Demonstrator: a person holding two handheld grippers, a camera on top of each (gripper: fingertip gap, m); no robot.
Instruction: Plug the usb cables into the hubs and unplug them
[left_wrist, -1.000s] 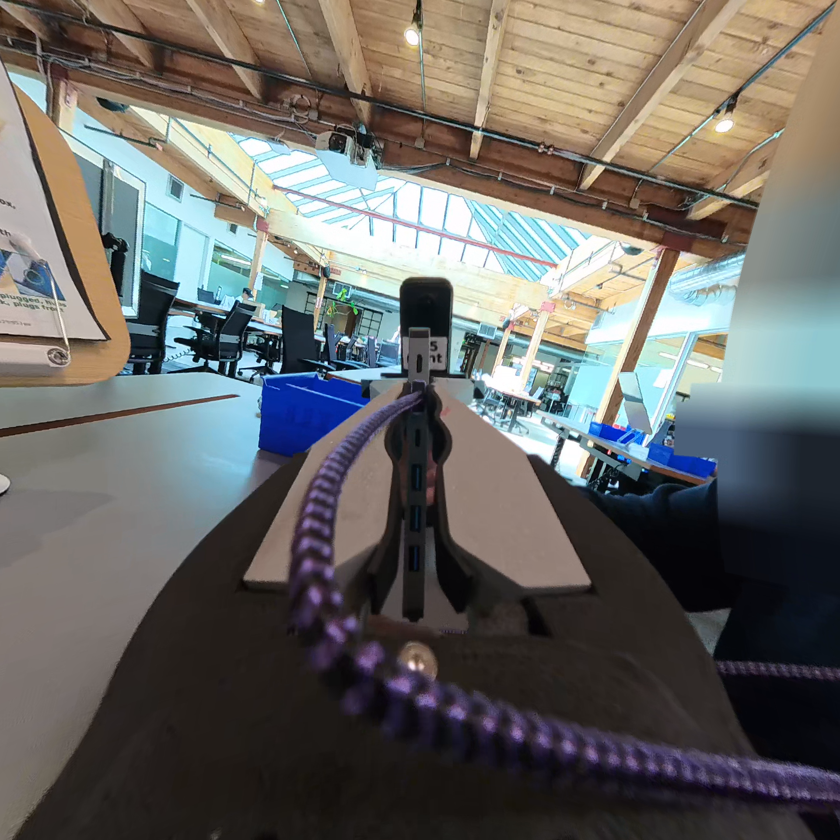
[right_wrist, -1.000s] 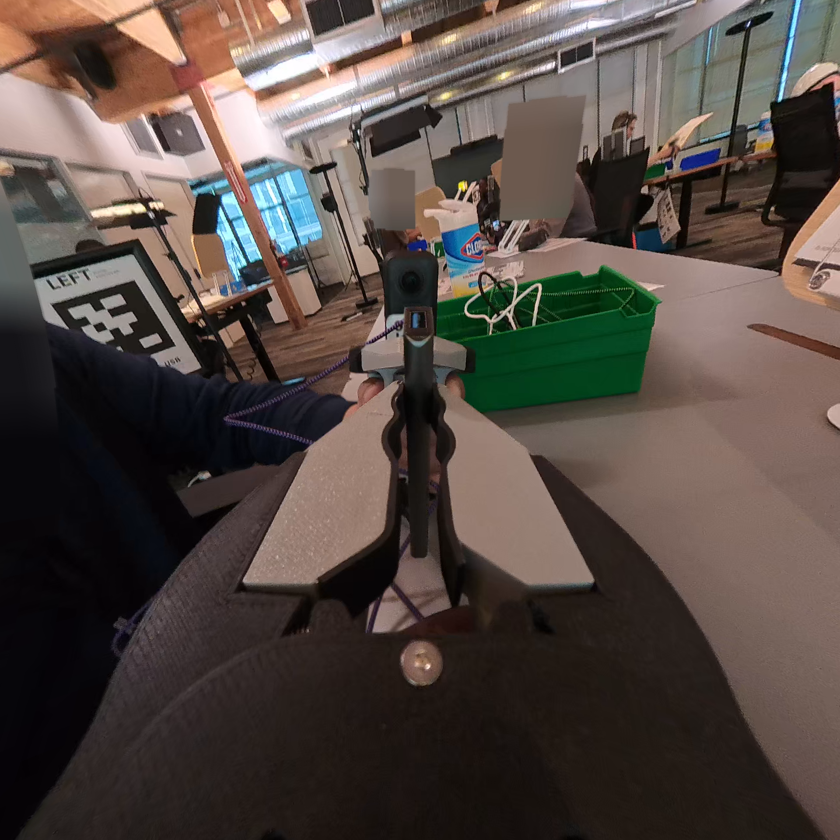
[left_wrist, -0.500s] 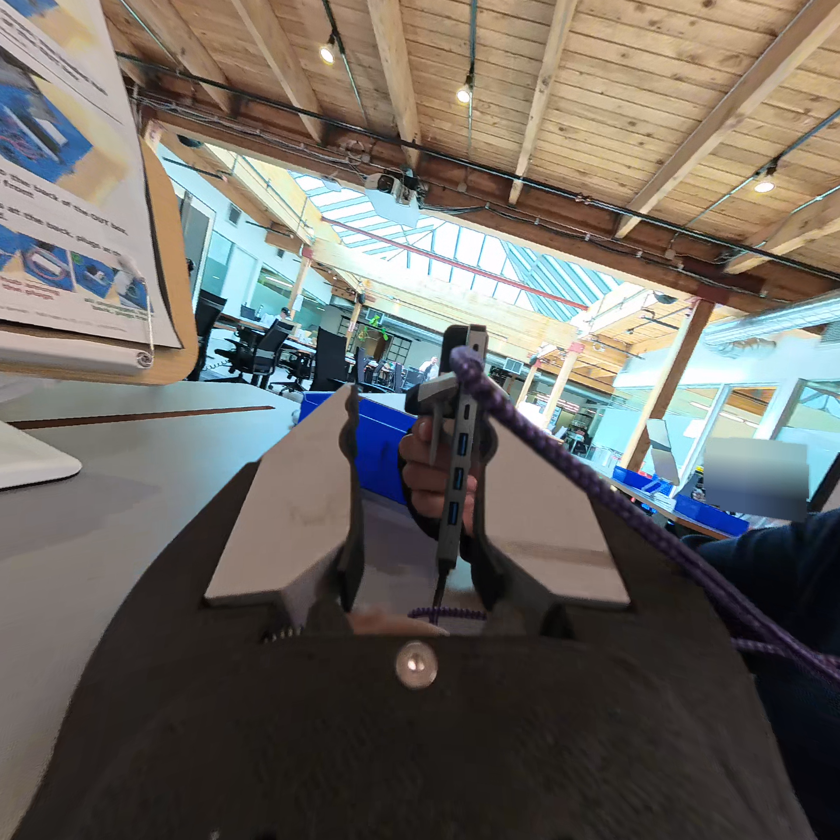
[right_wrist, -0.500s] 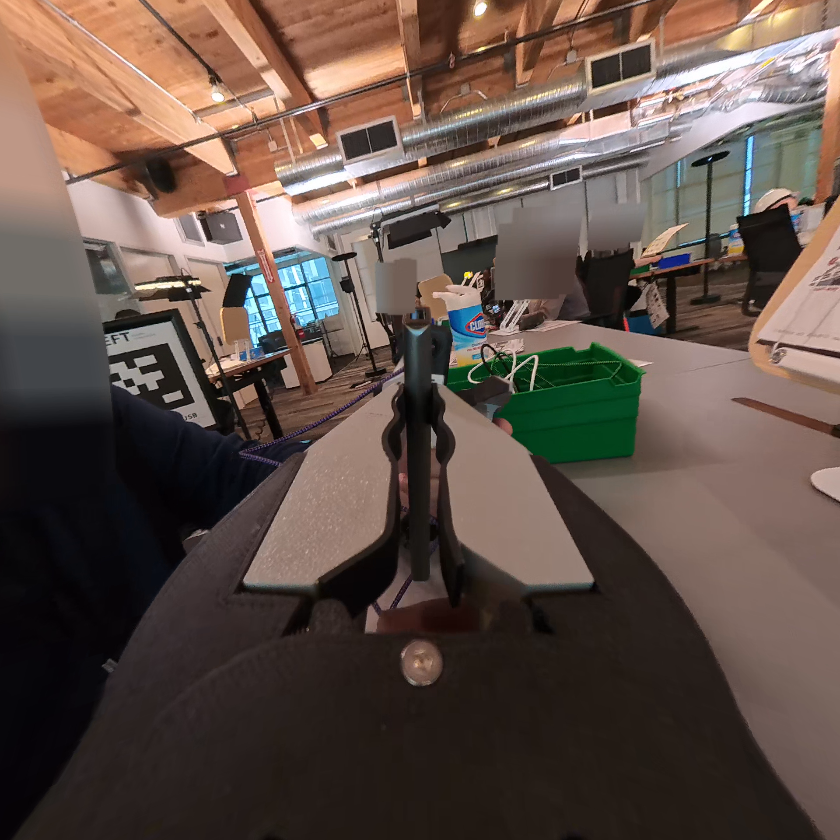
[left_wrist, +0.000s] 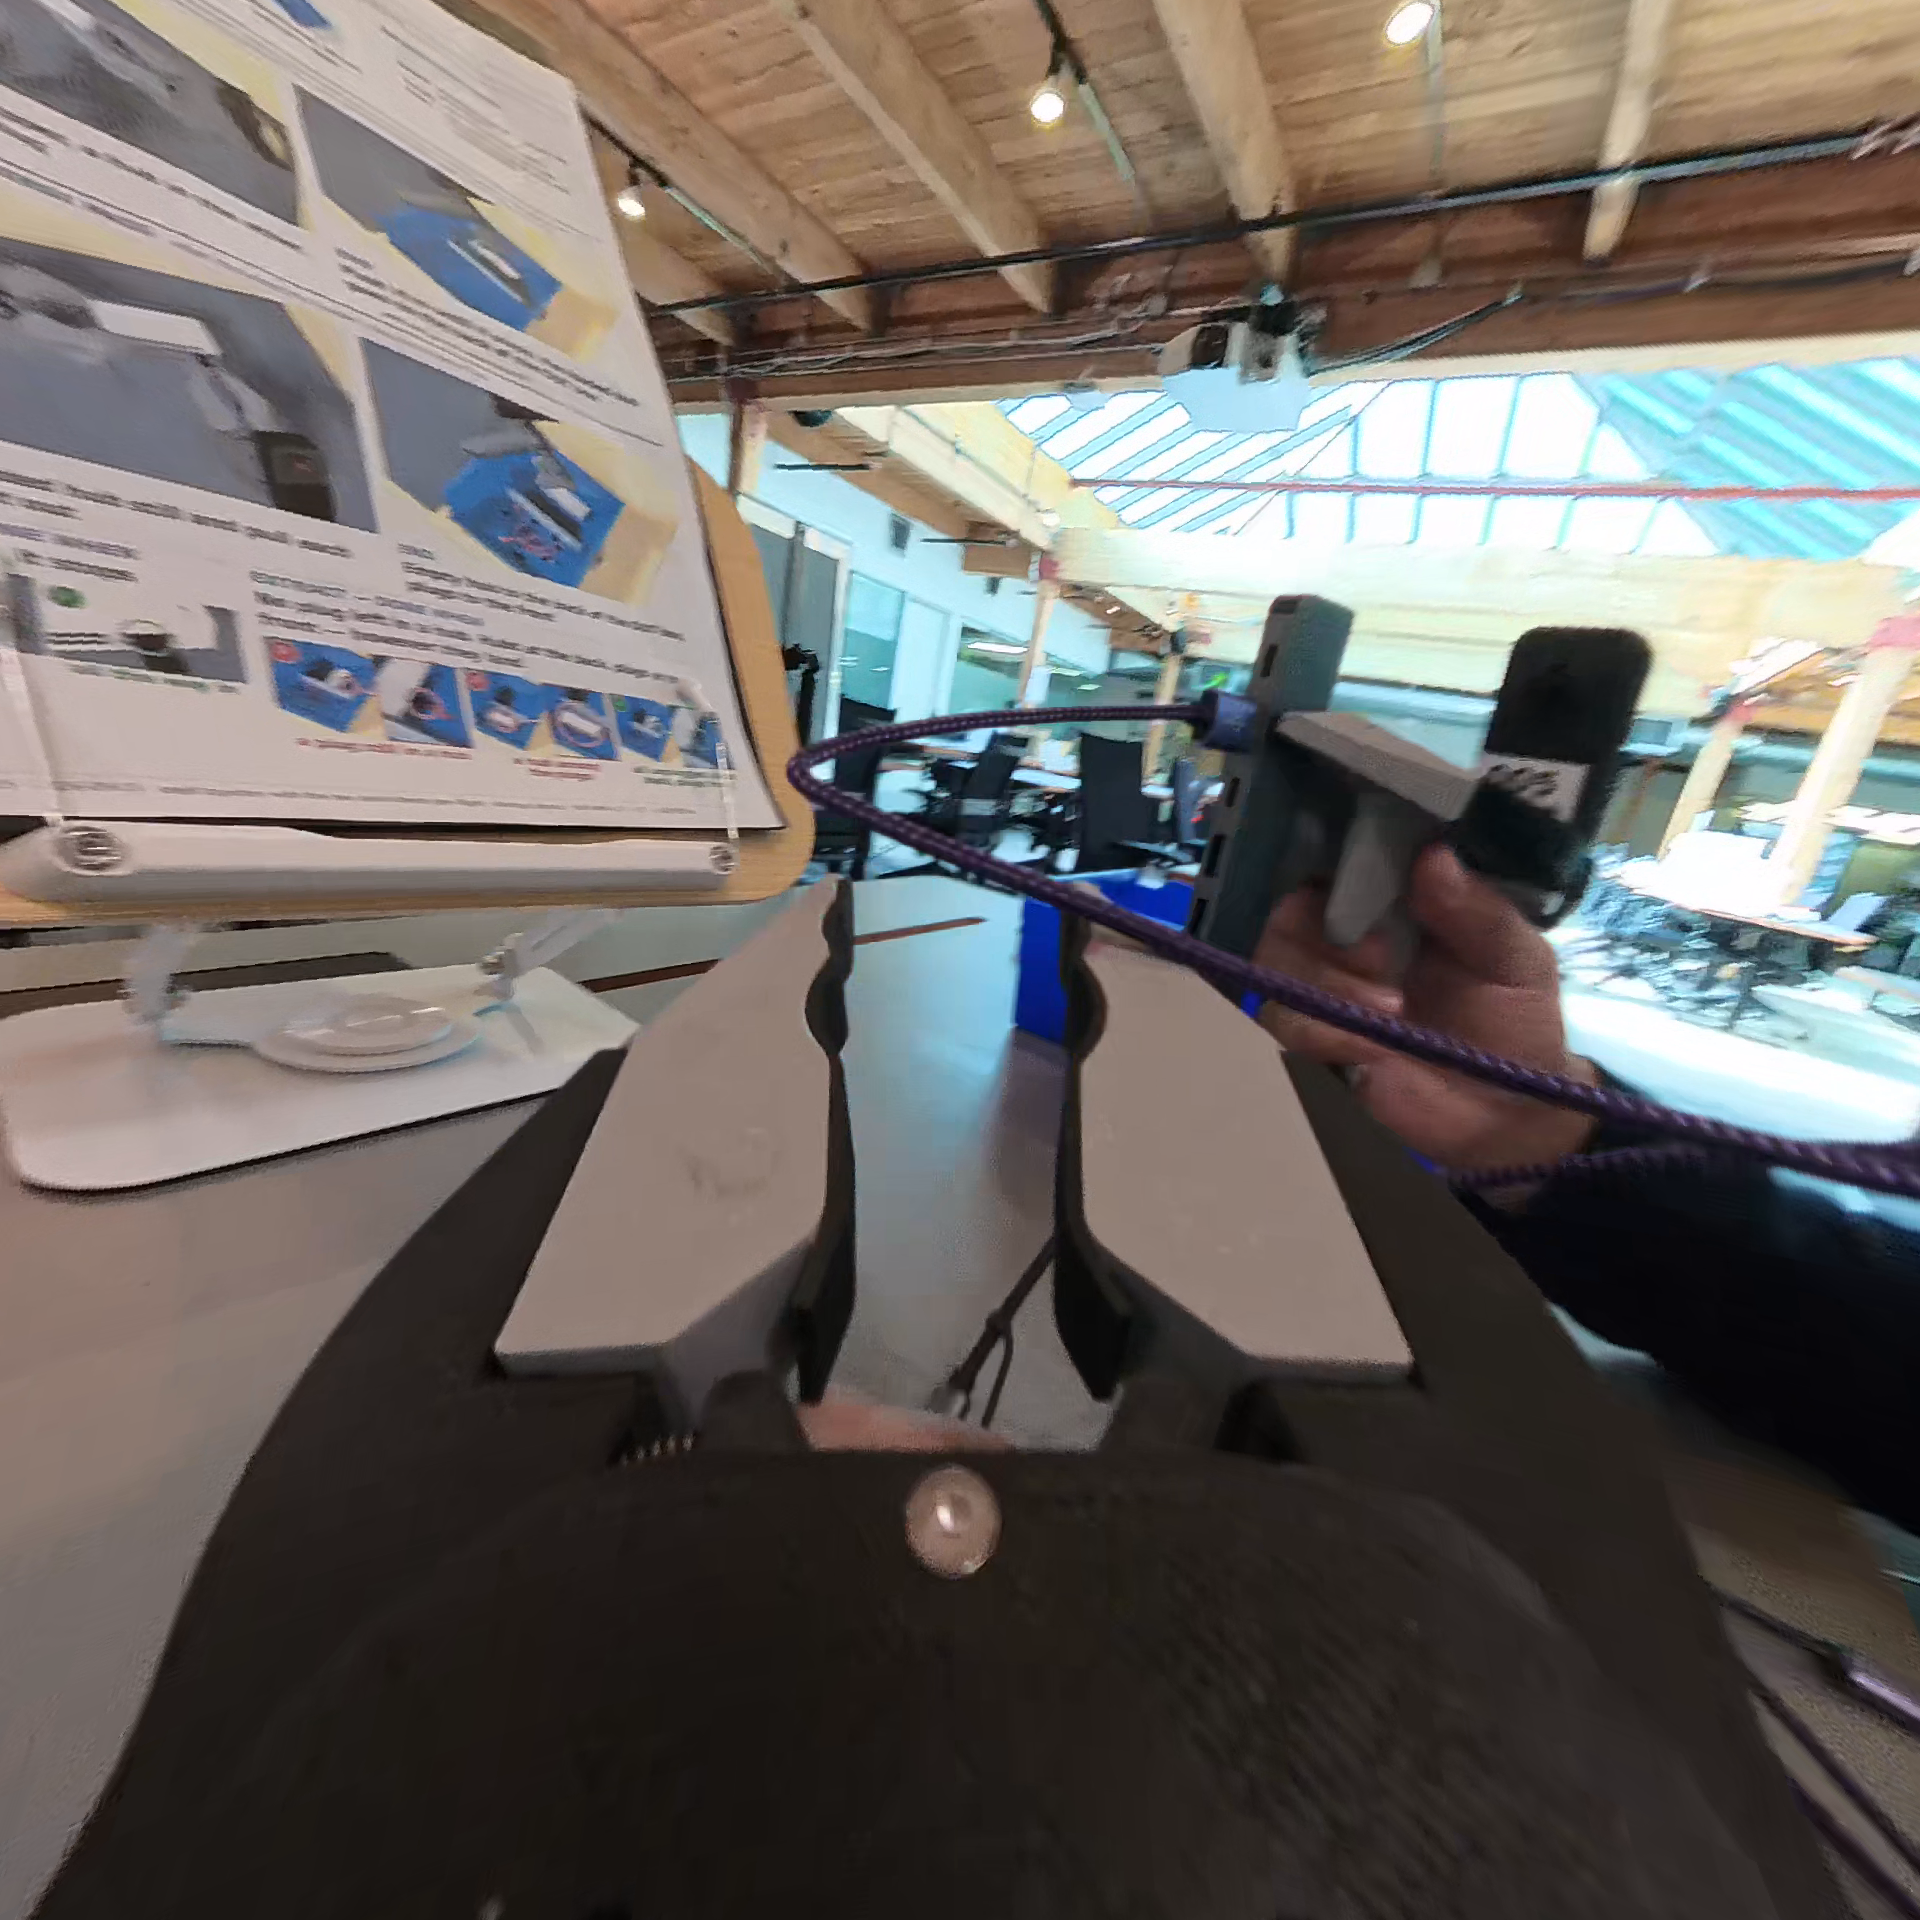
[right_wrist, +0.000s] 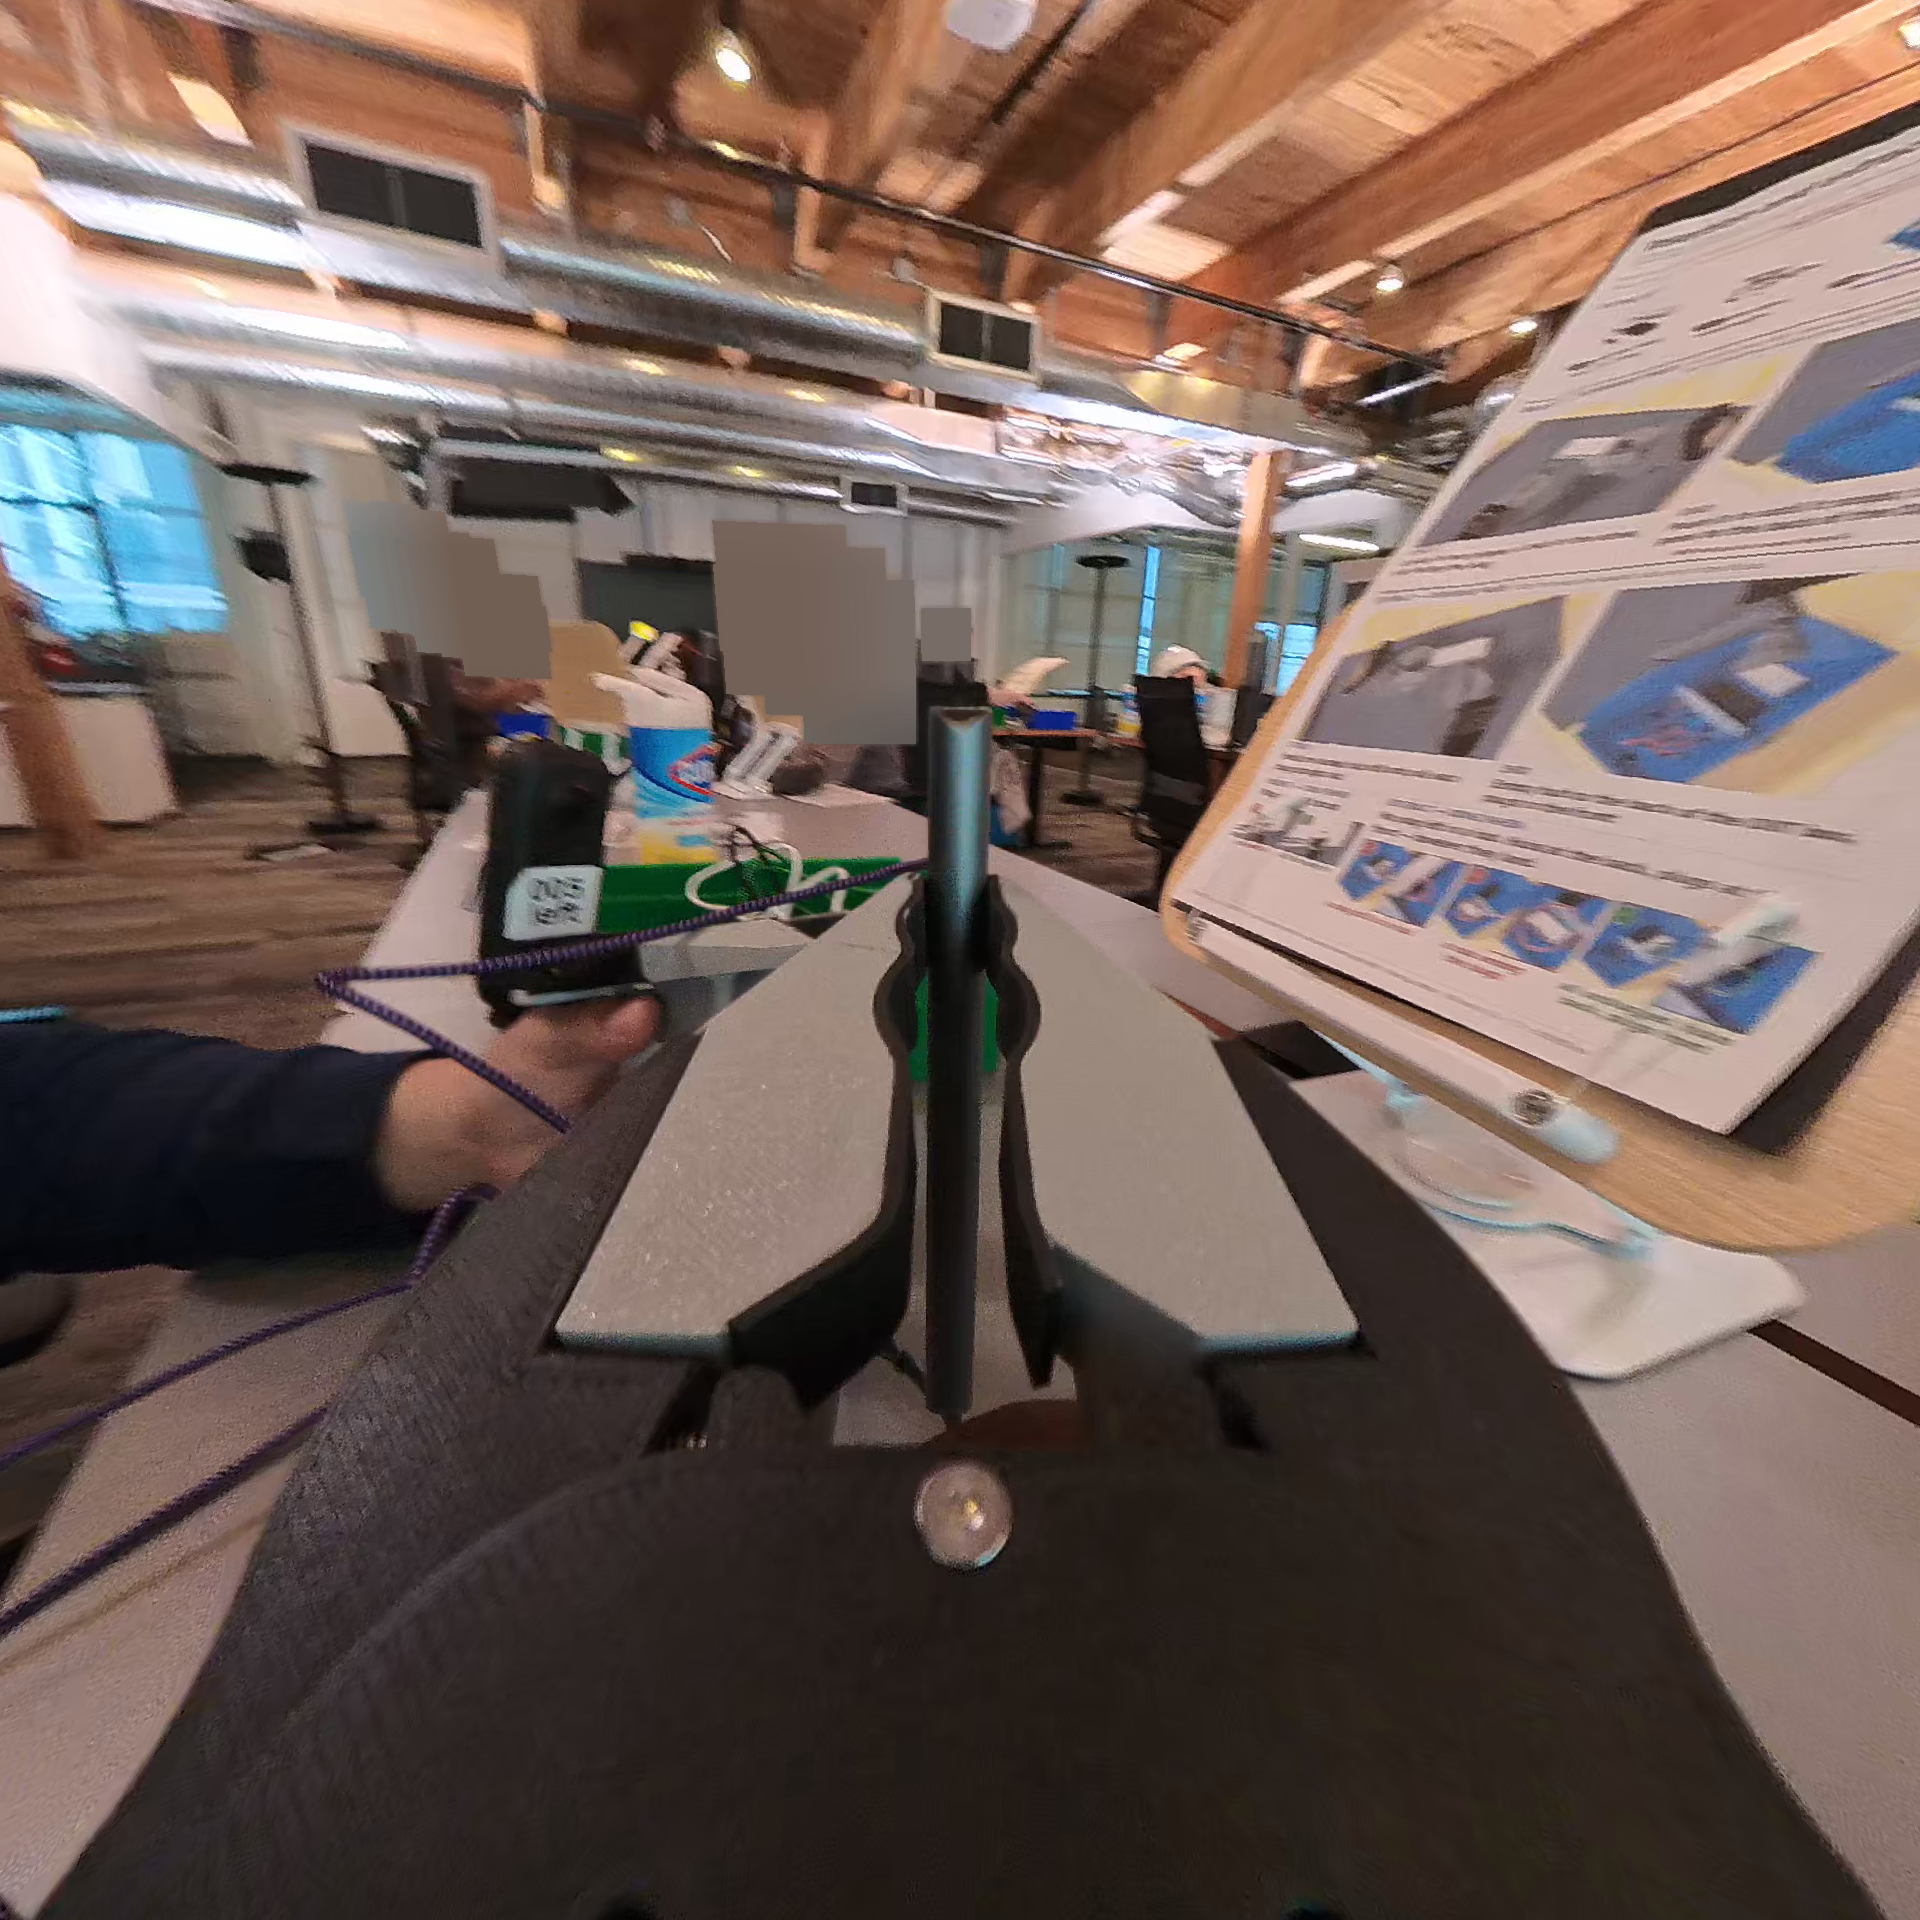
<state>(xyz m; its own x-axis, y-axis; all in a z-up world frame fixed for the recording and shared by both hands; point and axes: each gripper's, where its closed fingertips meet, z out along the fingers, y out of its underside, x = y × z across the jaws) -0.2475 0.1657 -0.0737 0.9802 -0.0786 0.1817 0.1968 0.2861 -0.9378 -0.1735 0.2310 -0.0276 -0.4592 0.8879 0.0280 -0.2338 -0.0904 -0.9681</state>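
Observation:
My left gripper (left_wrist: 951, 925) is open and empty above the grey table (left_wrist: 208, 1299). A grey USB hub (left_wrist: 1273, 769) is held upright to its right, between the other gripper's fingers (left_wrist: 1371, 753). A purple braided cable (left_wrist: 1039, 894) is plugged into the hub's side by a blue plug (left_wrist: 1231, 717) and loops back to the right. In the right wrist view my right gripper (right_wrist: 954, 904) is shut on the hub (right_wrist: 951, 1091), seen edge on. The purple cable (right_wrist: 436, 1029) runs left from it over the hand (right_wrist: 499, 1091) that holds the left gripper.
An instruction sheet on a wooden stand with a white base stands close at the left (left_wrist: 364, 520) and shows at the right in the right wrist view (right_wrist: 1558, 779). A blue bin (left_wrist: 1039, 966) sits behind the left gripper. A green bin (right_wrist: 644, 894) and a wipes canister (right_wrist: 665, 769) are farther back. Across from one pair of fingers to the other is roughly 12 centimetres.
My left gripper has opened, let go of the hub and swung away to the left. The hub stays in the right gripper with the purple cable plugged in.

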